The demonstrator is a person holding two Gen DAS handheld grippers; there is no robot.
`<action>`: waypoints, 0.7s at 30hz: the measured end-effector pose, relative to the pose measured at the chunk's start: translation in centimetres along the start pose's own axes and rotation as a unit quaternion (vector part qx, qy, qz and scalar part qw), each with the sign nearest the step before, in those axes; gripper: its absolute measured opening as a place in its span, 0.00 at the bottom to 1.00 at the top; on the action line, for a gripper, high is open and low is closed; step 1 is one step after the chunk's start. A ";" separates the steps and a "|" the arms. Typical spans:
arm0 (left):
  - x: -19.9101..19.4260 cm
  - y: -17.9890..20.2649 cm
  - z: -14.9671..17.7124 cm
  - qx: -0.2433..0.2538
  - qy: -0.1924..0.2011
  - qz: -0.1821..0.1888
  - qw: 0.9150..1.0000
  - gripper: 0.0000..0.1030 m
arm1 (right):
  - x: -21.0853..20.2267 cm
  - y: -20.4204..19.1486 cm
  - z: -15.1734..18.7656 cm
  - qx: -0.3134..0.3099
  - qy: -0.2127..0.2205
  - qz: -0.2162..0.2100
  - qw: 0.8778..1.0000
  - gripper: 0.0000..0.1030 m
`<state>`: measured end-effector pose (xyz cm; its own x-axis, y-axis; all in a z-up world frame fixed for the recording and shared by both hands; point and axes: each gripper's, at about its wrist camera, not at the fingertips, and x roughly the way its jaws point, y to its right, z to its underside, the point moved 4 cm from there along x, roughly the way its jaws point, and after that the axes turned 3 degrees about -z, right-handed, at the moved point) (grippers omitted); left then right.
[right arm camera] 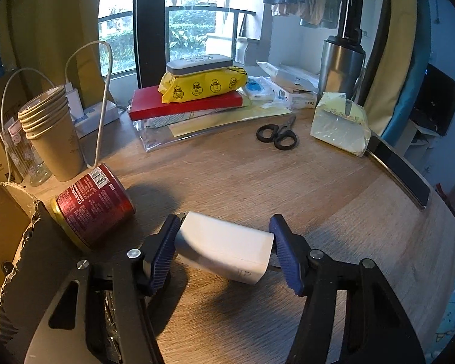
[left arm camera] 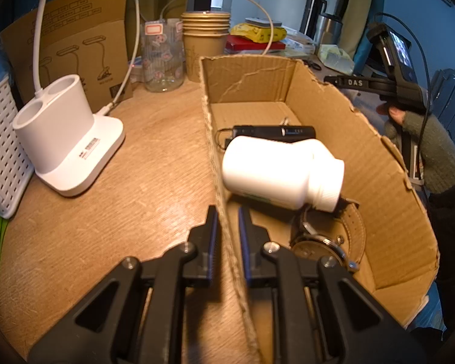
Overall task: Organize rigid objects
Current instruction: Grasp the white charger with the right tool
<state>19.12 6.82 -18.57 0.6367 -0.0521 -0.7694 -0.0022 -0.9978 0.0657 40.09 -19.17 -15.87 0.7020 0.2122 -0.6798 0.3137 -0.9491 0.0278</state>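
Note:
My left gripper [left arm camera: 228, 212] is shut on the left wall of a cardboard box [left arm camera: 218, 163], one finger on each side of it. Inside the box lie a white plastic bottle [left arm camera: 276, 171] on its side, a black flashlight-like stick [left arm camera: 273, 130] and a wristwatch with a tan strap [left arm camera: 327, 239]. My right gripper [right arm camera: 224, 236] is shut on a white rectangular charger block [right arm camera: 227, 245] held just above the wooden table. A red tin can [right arm camera: 94, 204] lies on its side to its left, beside the box corner [right arm camera: 21, 236].
A white desk-lamp base [left arm camera: 66, 139], a white basket [left arm camera: 0, 151], a glass jar [left arm camera: 162, 57] and stacked paper cups [right arm camera: 51, 133] stand around the box. Black scissors [right arm camera: 277, 135], a tissue pack [right arm camera: 339, 121], a red book [right arm camera: 185, 104] with a yellow pack and a steel flask [right arm camera: 341, 60] lie farther back.

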 end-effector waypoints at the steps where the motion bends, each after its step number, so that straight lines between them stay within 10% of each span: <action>1: 0.0 0.0 0.0 0.000 0.000 0.000 1.000 0.14 | 0.0 0.0 0.0 0.000 0.000 -0.001 1.000 0.62; 21: 0.0 -0.1 0.0 0.000 0.000 0.000 1.000 0.14 | -4.3 -1.6 -1.1 -0.018 0.040 -0.027 0.999 0.62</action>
<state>19.15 6.89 -18.58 0.6365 -0.0529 -0.7694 -0.0029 -0.9978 0.0662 37.26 -18.28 -12.24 0.7319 0.2813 -0.6207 0.3736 -0.9274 0.0202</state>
